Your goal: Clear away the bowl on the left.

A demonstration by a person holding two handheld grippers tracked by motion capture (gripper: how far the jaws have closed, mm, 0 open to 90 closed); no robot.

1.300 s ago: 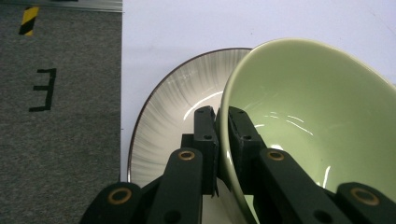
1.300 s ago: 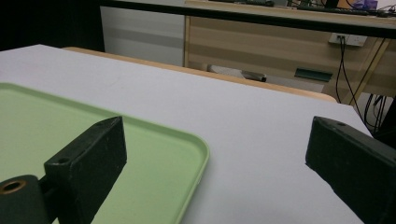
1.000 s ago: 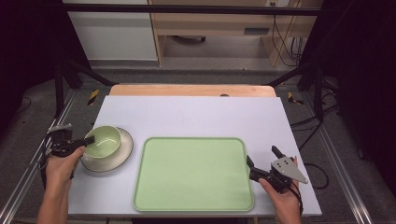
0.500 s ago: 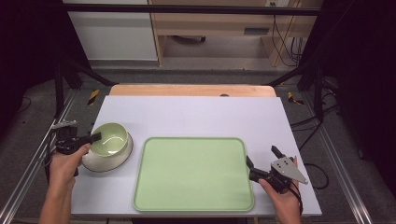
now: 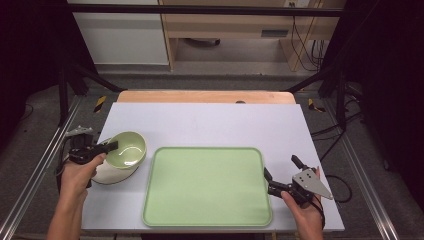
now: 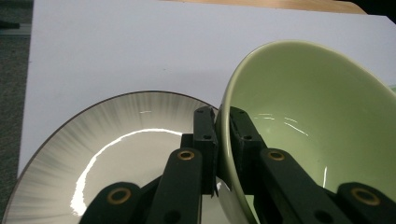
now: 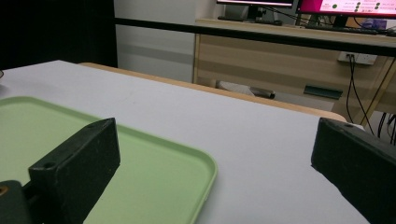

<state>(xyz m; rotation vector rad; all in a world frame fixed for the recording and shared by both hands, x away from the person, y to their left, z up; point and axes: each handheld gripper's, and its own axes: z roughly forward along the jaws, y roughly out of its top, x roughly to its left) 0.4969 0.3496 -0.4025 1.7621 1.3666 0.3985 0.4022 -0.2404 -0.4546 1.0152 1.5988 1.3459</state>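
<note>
Left gripper clamps the rim of the green bowl, 1 jaw inside and 1 outside, jaws nearly shut on the wall. The bowl tilts toward the right, lifted over the white plate at the near left of the white table. In the left gripper view the bowl sits right of the plate. Right gripper hovers at the near right edge of the green tray, jaws wide apart, holding nothing.

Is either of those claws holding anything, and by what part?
The left gripper pinches the green bowl by its rim, tilted over the plate. The right gripper holds nothing.
</note>
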